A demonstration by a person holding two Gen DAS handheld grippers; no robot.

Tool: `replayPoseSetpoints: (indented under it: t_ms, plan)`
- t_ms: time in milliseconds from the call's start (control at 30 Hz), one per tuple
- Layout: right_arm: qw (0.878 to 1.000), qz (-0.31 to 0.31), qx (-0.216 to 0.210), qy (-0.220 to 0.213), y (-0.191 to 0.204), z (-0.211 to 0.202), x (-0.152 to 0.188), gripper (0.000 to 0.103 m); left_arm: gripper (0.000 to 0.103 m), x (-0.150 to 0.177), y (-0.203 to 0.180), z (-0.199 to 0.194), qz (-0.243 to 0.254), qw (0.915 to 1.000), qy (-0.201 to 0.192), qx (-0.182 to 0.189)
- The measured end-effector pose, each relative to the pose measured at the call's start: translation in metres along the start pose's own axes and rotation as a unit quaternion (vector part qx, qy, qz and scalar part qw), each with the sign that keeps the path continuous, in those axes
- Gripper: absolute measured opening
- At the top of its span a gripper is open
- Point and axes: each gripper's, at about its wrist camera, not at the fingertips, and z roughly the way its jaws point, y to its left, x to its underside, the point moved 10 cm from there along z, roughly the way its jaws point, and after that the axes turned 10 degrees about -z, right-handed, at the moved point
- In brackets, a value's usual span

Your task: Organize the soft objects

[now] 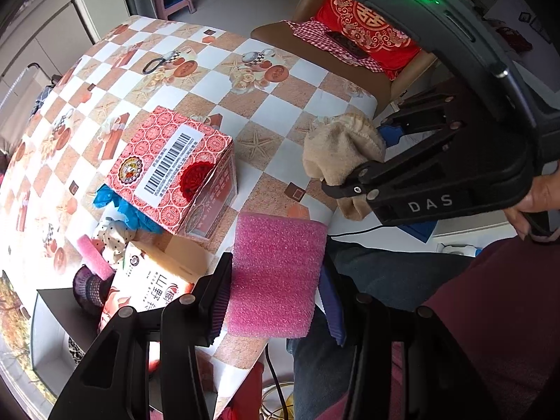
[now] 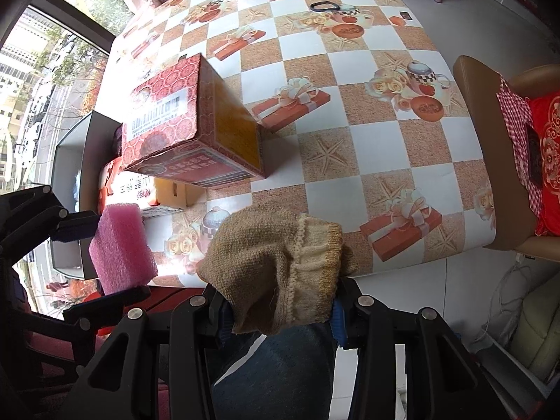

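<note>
My left gripper [image 1: 276, 309] is shut on a pink foam block [image 1: 276, 276], held over the table's near edge; the same pink foam block [image 2: 120, 245] and the left gripper [image 2: 108, 257] show at the left of the right wrist view. My right gripper [image 2: 280, 313] is shut on a bunched tan knitted sock [image 2: 276, 262] with a cream and yellow cuff. In the left wrist view that sock [image 1: 341, 154] hangs from the right gripper [image 1: 353, 161] at the table's right edge. A red patterned box [image 1: 175, 171] lies on the table with blue cloth [image 1: 115, 206] sticking out beneath it.
The checked tablecloth [image 2: 350, 80] covers the table. Beside the red box [image 2: 182, 122] sit an open white carton [image 1: 154, 287], a black-walled box [image 2: 70, 161], a pink roll [image 1: 94, 257] and spotted cloth [image 1: 112, 238]. A black ring [image 2: 323, 6] lies far off. A chair with a red cushion [image 1: 367, 24] stands right.
</note>
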Motion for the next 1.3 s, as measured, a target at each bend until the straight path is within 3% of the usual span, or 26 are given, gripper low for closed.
replayPoseSetpoints:
  t_ms: [433,800,1000,1300]
  plan:
    - [0.993,-0.12,-0.018,0.009,0.06,0.005,-0.004,0.044,0.05,0.042,0.043,-0.008,-0.063,0.9979,0.005,-0.013]
    - [0.966,-0.257,-0.029,0.013,0.126,0.008,-0.009,0.044,0.05,0.069,0.086,-0.014,-0.139,0.9896,0.007,-0.035]
    - [0.954,-0.297,-0.037,0.001,0.153,0.002,-0.025,0.044,0.05,0.08,0.112,-0.021,-0.188,0.9806,-0.004,-0.054]
    - [0.952,-0.304,-0.045,-0.017,0.182,-0.003,-0.055,0.044,0.05,0.083,0.144,-0.032,-0.278,0.958,-0.03,-0.064]
